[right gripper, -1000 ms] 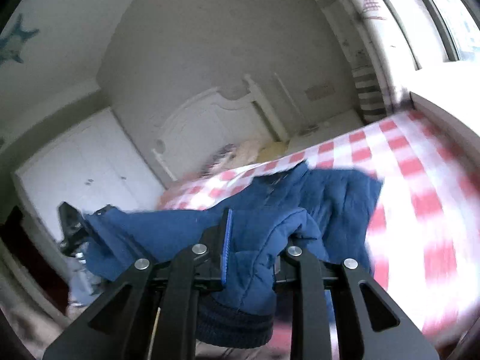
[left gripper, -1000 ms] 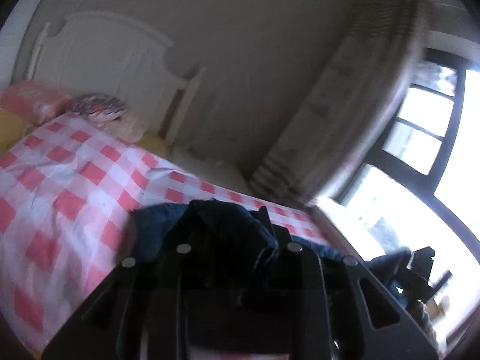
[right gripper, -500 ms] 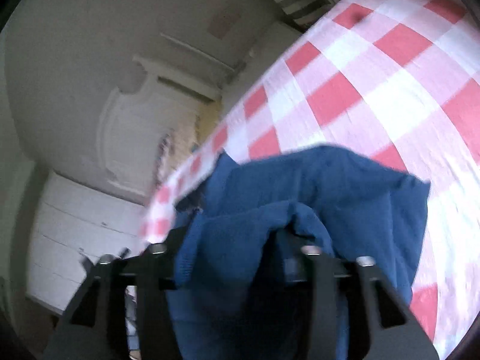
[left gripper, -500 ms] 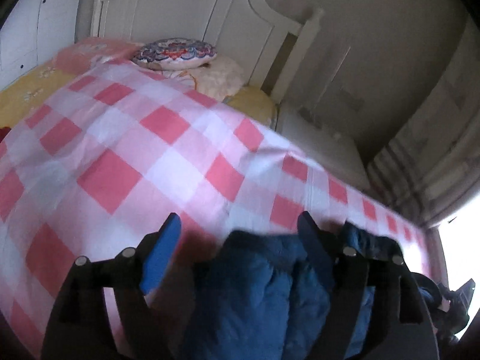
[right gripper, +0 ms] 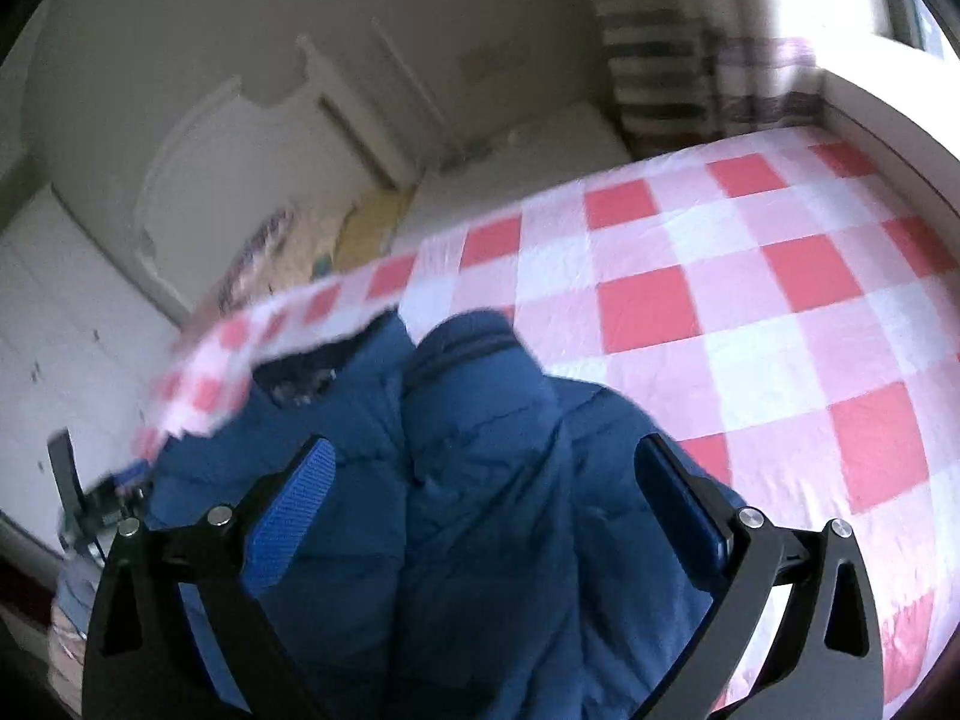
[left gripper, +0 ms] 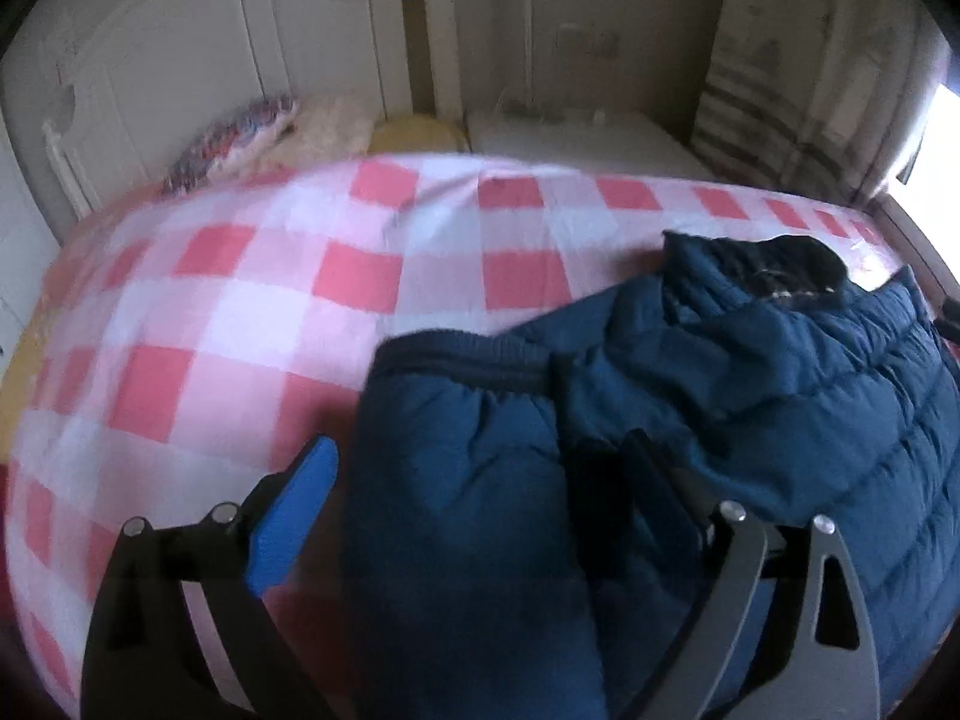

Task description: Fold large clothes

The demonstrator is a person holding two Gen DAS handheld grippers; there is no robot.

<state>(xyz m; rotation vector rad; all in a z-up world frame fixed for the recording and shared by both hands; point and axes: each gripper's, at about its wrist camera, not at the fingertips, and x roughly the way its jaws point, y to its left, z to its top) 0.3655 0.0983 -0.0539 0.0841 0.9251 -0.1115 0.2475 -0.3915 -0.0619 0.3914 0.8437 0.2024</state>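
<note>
Navy puffer jacket (left gripper: 750, 396) lying bunched on the red-and-white checked bed sheet (left gripper: 252, 312), filling the lower right of the left wrist frame, dark collar lining up near the right edge. Same jacket in the lower middle of the right wrist frame (right gripper: 480, 480), a ribbed cuff poking up toward the centre.

Left hand-held gripper (left gripper: 480, 474) spread wide, released: blue pad (left gripper: 288, 516) at lower left sitting over the sheet, other finger (left gripper: 666, 480) half sunk behind quilted folds at lower centre-right. A sleeve or hem lobe between the two fingers, not pinched by either.

Right hand-held gripper (right gripper: 486, 468) spread wide as well, blue pads (right gripper: 288, 516) either side of the jacket's bulk, fabric just resting between them, nothing clamped.

White headboard (left gripper: 210, 60) across the top left of the left wrist frame, patterned pillow (left gripper: 234, 138) below it, striped curtain (left gripper: 780, 120) at upper right. White cabinet (right gripper: 54, 330) on the left edge of the right wrist frame. A bit of motion blur along the sheet edges.
</note>
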